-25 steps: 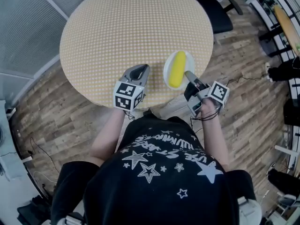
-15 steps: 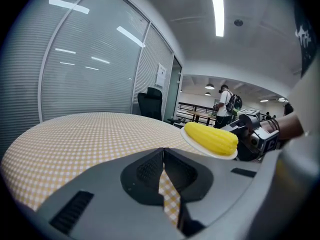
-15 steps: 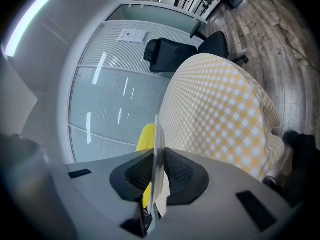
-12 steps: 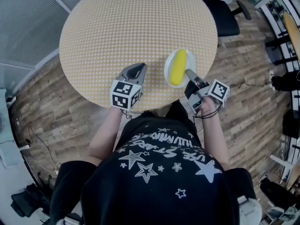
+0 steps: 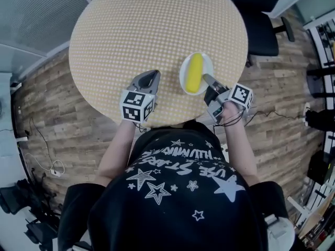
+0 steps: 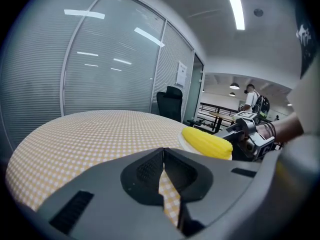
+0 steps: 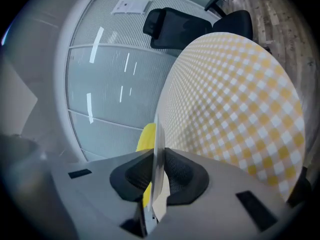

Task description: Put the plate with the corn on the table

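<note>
A white plate [image 5: 184, 76] carrying a yellow corn cob [image 5: 194, 72] sits over the near right part of the round checked table [image 5: 152, 30]. My right gripper [image 5: 205, 80] is shut on the plate's near rim; in the right gripper view the rim [image 7: 158, 149] shows edge-on between the jaws, with the corn [image 7: 146, 136] behind it. My left gripper [image 5: 151, 79] is shut and empty over the table's near edge, left of the plate. From the left gripper view the corn [image 6: 207, 141] and the right gripper [image 6: 248, 136] show to the right.
A black office chair [image 5: 264, 27] stands at the table's far right on the wooden floor [image 5: 52, 103]. Glass partition walls [image 5: 31, 14] run along the left. Shelving [image 5: 324, 41] lies at the right edge.
The plate with the corn has moved a little further in over the table with my right gripper. The left gripper stays much where it was.
</note>
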`<state>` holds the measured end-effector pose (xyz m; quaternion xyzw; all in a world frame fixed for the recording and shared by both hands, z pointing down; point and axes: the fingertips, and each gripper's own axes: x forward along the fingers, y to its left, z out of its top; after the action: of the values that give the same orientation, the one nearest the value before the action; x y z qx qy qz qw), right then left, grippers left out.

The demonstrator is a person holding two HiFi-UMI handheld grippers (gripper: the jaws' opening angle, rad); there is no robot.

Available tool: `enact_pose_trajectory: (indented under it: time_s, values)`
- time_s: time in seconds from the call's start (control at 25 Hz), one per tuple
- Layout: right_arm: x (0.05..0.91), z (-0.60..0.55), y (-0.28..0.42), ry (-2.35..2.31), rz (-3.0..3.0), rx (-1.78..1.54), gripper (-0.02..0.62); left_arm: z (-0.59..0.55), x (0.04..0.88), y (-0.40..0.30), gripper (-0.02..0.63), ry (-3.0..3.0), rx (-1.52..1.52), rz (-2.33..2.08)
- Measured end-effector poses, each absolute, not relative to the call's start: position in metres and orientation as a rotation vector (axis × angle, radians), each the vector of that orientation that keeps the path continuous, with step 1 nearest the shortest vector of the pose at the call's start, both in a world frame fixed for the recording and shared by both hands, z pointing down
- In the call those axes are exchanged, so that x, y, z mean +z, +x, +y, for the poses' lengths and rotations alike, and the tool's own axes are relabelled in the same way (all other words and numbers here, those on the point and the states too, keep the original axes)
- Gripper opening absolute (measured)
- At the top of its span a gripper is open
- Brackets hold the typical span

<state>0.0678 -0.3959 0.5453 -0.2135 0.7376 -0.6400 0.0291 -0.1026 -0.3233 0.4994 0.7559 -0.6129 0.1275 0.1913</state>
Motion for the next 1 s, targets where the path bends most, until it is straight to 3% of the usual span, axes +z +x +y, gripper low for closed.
enact_pose_trajectory:
  time_s: [1.0]
  values:
    - [0.607, -0.461, 0.046, -0.363, 2.527, -2.226, 0.049, -0.354, 0.530, -0.091, 0.009, 1.772, 0.371, -1.945]
